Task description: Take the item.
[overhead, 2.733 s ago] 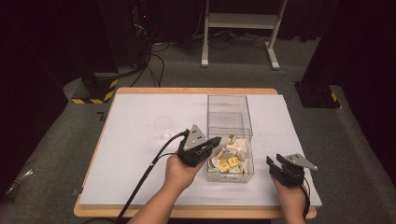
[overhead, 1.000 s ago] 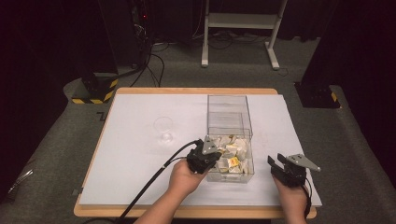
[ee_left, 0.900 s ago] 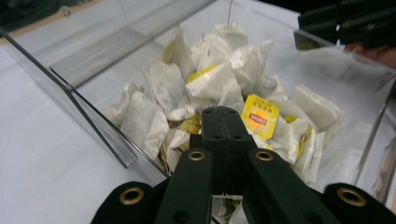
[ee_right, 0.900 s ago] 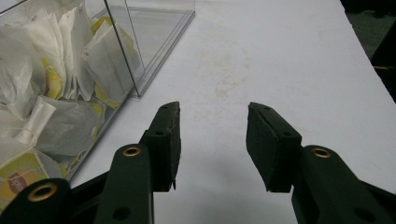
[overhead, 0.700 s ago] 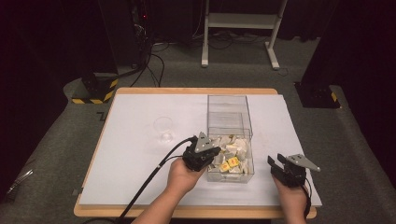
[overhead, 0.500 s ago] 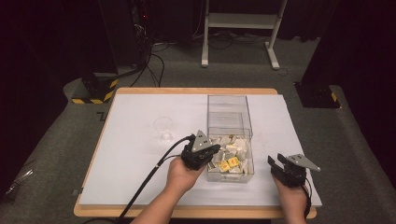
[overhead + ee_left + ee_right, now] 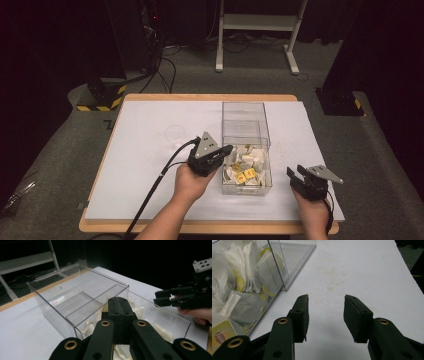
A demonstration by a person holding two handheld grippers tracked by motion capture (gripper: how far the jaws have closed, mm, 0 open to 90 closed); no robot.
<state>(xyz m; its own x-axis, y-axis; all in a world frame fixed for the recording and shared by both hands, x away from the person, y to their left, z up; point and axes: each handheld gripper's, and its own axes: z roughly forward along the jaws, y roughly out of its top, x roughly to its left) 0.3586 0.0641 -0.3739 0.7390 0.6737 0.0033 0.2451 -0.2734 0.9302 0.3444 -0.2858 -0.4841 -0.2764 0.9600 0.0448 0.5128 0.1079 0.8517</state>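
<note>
The clear rectangular plastic two-compartment box (image 7: 246, 145) runs lengthwise away from the person on the white table cover (image 7: 145, 165); white paper tea bags (image 7: 245, 162) fill its near compartment. The left gripper (image 7: 227, 149), jaws pressed together, hovers at its near-left rim; the right gripper (image 7: 294, 174) rests beside it, jaws apart.

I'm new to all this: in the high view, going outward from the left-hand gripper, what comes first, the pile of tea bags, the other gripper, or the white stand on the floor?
1. Tea bags, just right of the left gripper, in the clear box.
2. Right gripper, farther right, near the table's edge.
3. White stand, far behind the table.
</note>
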